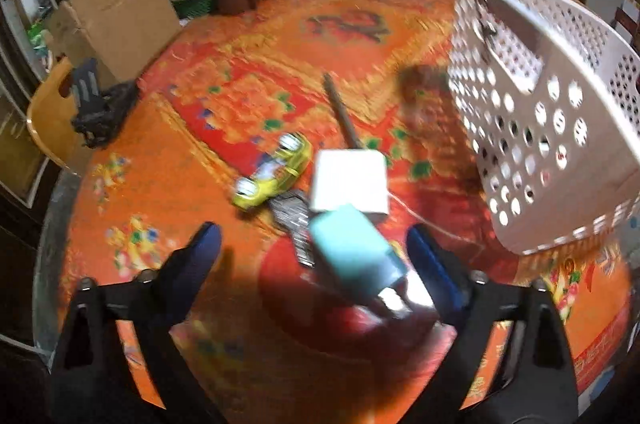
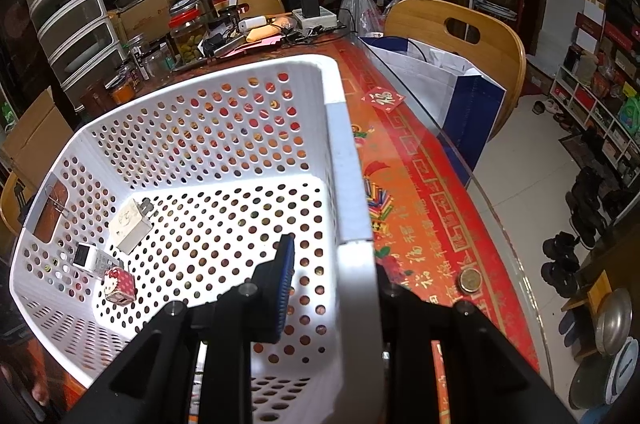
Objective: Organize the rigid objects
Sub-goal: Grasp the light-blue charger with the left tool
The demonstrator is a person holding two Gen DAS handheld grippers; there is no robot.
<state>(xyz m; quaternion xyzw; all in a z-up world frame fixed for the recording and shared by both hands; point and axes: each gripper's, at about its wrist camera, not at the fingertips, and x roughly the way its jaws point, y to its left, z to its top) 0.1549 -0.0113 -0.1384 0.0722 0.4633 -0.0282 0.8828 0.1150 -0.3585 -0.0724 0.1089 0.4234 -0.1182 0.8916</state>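
My left gripper point(image 1: 314, 244) is open above the orange tablecloth. Between its fingers lies a teal charger plug point(image 1: 354, 256), not gripped. Just beyond lie a white square box point(image 1: 351, 183), a yellow-green toy car point(image 1: 276, 170), a dark patterned flat item point(image 1: 294, 220) and a thin rod point(image 1: 342, 112). My right gripper point(image 2: 332, 280) is shut on the rim of the white perforated basket point(image 2: 348, 160), tilting it; the basket also shows at the right of the left wrist view point(image 1: 552, 96). Inside it lie a white plug adapter point(image 2: 130, 224), a Hello Kitty cube point(image 2: 119, 286) and a small white device point(image 2: 86, 258).
A cardboard box point(image 1: 116, 8) and a black clamp-like object point(image 1: 96, 104) stand at the table's left. Jars and clutter point(image 2: 188, 36) line the far edge. A coin point(image 2: 470, 280) lies near the glass edge. A wooden chair point(image 2: 460, 36) with a paper bag point(image 2: 448, 80) stands right.
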